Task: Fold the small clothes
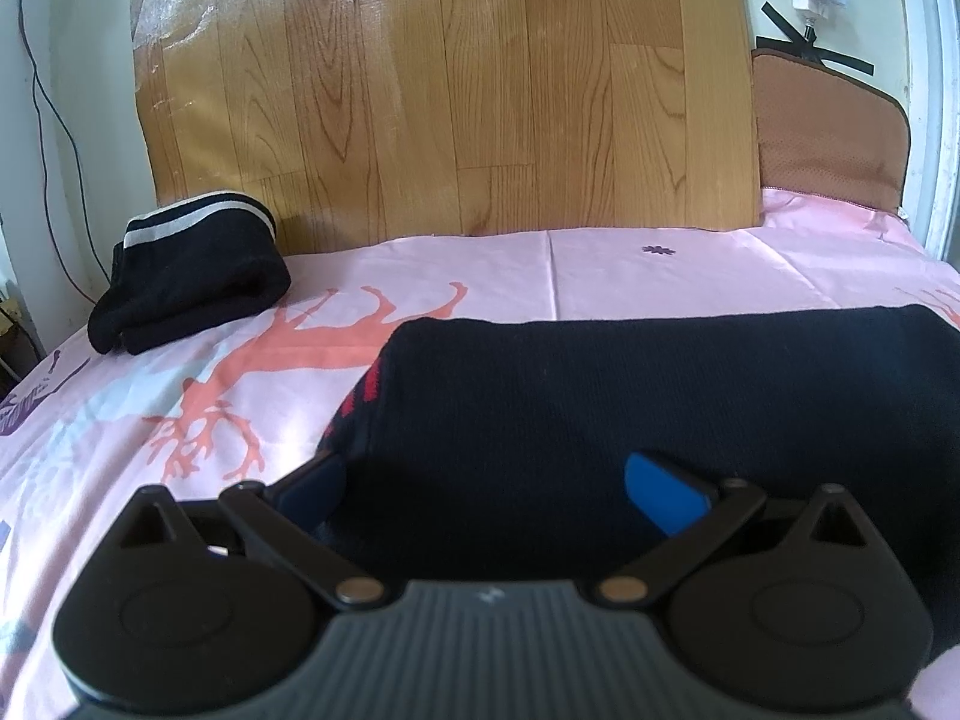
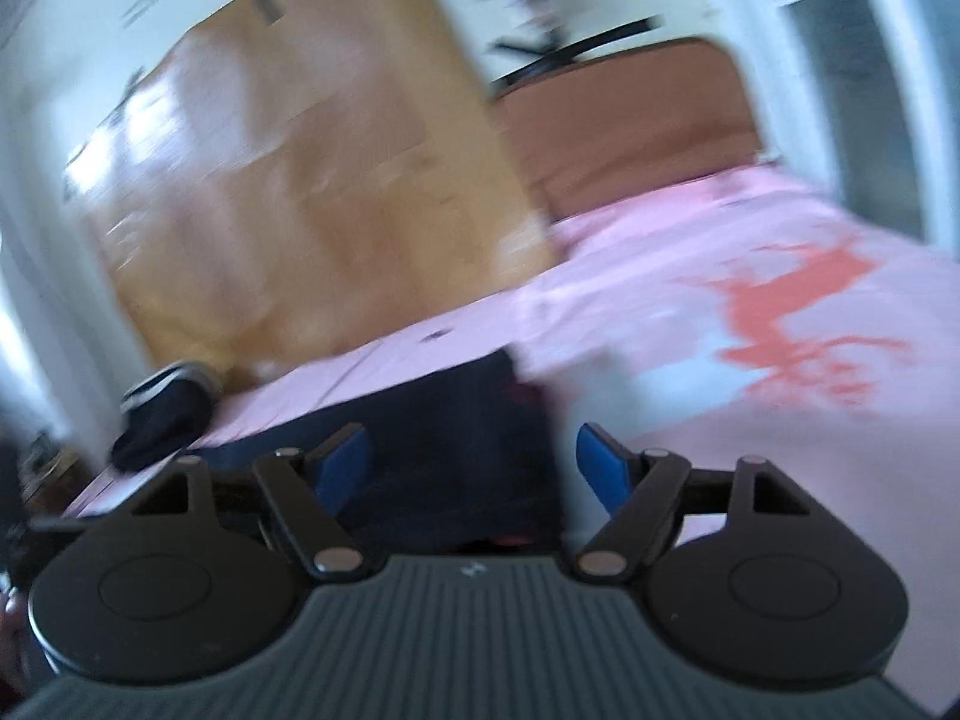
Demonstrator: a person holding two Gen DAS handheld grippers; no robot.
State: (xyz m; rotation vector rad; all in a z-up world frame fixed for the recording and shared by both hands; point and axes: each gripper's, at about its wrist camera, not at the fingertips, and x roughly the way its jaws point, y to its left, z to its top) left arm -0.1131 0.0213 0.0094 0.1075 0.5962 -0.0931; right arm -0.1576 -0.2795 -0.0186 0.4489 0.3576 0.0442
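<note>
A dark navy garment (image 1: 630, 396) with red markings at its left edge lies flat on the pink sheet (image 1: 690, 264), right in front of my left gripper (image 1: 486, 480). The left gripper is open, its blue pads (image 1: 660, 486) over the garment's near edge. In the blurred right wrist view the same garment (image 2: 456, 438) lies between the open fingers of my right gripper (image 2: 474, 468), near its right end. A folded black garment with white stripes (image 1: 192, 276) sits at the far left; it also shows in the right wrist view (image 2: 162, 414).
A wood-grain board (image 1: 444, 90) stands against the wall behind the bed. A brown headboard cushion (image 1: 834, 132) is at the back right. The sheet carries an orange coral print (image 1: 264, 372). Cables hang on the left wall (image 1: 54, 120).
</note>
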